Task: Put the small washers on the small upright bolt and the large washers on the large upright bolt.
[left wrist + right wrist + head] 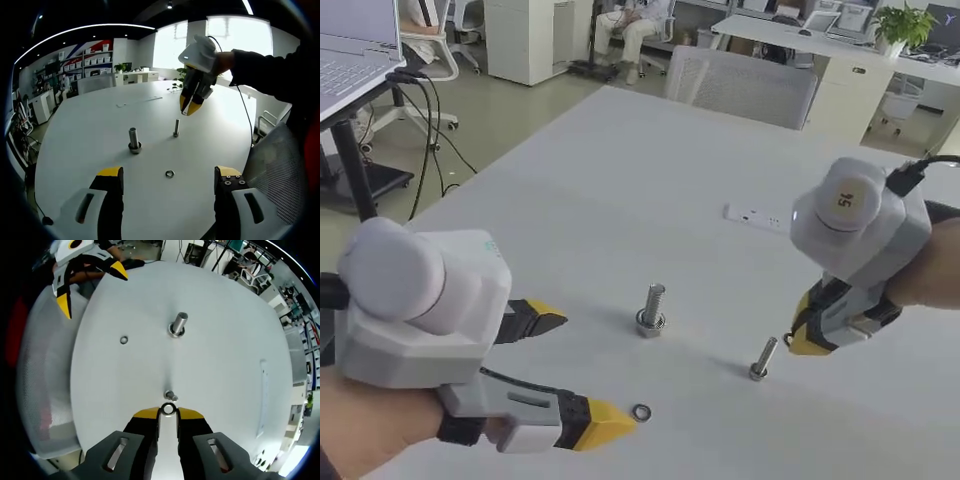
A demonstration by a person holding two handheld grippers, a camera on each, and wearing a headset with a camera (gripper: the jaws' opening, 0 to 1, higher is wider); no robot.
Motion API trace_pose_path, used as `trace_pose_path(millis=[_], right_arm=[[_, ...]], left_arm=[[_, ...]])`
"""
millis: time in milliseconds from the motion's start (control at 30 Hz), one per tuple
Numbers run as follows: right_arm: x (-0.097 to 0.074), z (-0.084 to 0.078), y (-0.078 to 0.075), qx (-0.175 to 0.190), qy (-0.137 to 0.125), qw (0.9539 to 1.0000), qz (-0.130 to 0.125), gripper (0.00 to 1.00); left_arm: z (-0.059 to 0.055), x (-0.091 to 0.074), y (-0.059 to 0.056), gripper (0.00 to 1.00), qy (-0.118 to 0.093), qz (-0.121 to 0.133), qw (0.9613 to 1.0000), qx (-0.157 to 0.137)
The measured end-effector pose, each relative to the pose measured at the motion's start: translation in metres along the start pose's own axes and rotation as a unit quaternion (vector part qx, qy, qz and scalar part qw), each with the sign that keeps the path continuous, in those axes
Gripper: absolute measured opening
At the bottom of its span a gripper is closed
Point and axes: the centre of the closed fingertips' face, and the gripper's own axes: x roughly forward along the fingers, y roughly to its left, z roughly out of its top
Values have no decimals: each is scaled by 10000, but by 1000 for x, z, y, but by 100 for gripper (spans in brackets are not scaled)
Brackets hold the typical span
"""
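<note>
**Item 1.** Small silver metal washer (169, 404), pinched between the yellow tips of the right gripper (169, 413), which is clenched on it. It sits just short of the top of the small upright silver bolt (171, 395) and is not yet over it. In the head view this bolt (762, 358) appears to lean a little.

**Item 2.** Large upright silver bolt (652, 308), well apart from the small one. It has a metal collar at its foot, and I cannot tell whether that is a washer or the bolt's own head.

**Item 3.** Loose silver washer (641, 411), flat on the white table (620, 180). It lies near one tip of the left gripper (582, 372), whose jaws are spread wide and hold nothing.

**Hazards, as I judge them.**
- The held washer's hole is narrow, so a slight misalignment would set it on the bolt's tip rather than around it.
- Pressing down in that case could tip the slender bolt over.
- Letting go too early would send the washer rolling across the smooth top.
</note>
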Motion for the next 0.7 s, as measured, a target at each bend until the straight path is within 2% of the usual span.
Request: trace_pose_path(millis=[200, 433, 700], right_arm=[[5, 6, -3, -79, 6, 10000, 42, 14], [17, 1, -7, -132, 108, 9998, 114, 14], [19, 1, -7, -135, 120, 9997, 166, 14]], left_arm=[[-1, 0, 0, 73, 17, 9, 10000, -7], [-2, -1, 1, 73, 28, 20, 10000, -26], [-3, 0, 2, 73, 61, 25, 10000, -38]])
